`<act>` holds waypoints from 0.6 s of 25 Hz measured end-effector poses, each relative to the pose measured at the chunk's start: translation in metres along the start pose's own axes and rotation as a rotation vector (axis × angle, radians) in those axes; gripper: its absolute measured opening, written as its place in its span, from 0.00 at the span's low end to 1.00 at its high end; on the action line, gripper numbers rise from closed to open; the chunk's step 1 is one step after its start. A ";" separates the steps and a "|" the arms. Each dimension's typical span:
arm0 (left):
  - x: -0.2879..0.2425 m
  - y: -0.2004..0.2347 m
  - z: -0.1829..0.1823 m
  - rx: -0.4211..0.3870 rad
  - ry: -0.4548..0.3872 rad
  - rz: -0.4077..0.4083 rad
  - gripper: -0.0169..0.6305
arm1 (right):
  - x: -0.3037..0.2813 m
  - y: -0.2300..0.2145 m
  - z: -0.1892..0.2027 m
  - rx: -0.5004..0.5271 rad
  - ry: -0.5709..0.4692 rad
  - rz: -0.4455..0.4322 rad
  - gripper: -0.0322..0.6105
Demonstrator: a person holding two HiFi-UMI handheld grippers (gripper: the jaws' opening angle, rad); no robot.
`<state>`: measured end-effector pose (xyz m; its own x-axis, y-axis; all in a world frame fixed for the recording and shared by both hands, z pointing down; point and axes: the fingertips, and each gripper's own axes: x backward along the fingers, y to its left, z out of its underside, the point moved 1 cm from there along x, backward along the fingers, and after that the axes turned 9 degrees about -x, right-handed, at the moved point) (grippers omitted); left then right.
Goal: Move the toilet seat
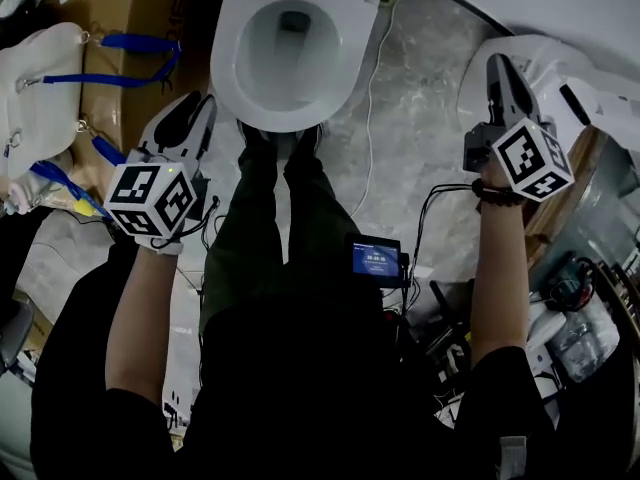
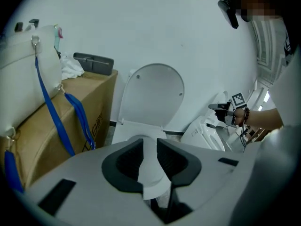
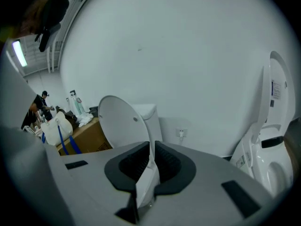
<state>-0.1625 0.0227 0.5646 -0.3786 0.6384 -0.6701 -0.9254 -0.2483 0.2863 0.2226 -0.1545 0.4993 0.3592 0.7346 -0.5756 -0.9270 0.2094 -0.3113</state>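
1. The toilet [image 1: 290,48] stands against the wall, straight ahead of the person's feet; its lid [image 2: 150,95] is tipped up against the wall.
2. A second toilet [image 1: 550,53] stands off to the right, its lid also raised.
3. The toilet seat [image 1: 228,68] appears to lie flat on the bowl as a wide white ring; its long axis runs away from the person, with the hinge at the wall end and the free front edge nearest the feet.
4. The left gripper [image 1: 190,118] hangs just beside the seat's front-left edge without touching it; its jaws are narrowly spread with nothing between them; in the left gripper view the bowl lies ahead and slightly to the right.
5. The right gripper [image 1: 505,78] has its jaws pressed together and empty; it hovers over the second toilet, well apart from the seat; the left gripper is therefore the nearer one, and raising the seat would likely mean reaching right, under that front edge.
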 end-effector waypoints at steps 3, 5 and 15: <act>-0.023 0.020 0.027 0.006 0.047 -0.013 0.18 | -0.025 0.002 0.032 -0.015 0.051 -0.018 0.14; -0.036 0.032 0.042 0.022 0.070 -0.025 0.18 | -0.041 0.007 0.053 -0.035 0.084 -0.036 0.14; -0.078 0.073 0.106 0.083 0.110 -0.077 0.18 | -0.095 0.078 0.196 -0.122 0.343 -0.217 0.14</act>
<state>-0.1988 0.0321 0.7098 -0.3102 0.5683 -0.7621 -0.9490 -0.1375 0.2838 0.0950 -0.0816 0.6778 0.5786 0.4204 -0.6990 -0.8139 0.2424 -0.5279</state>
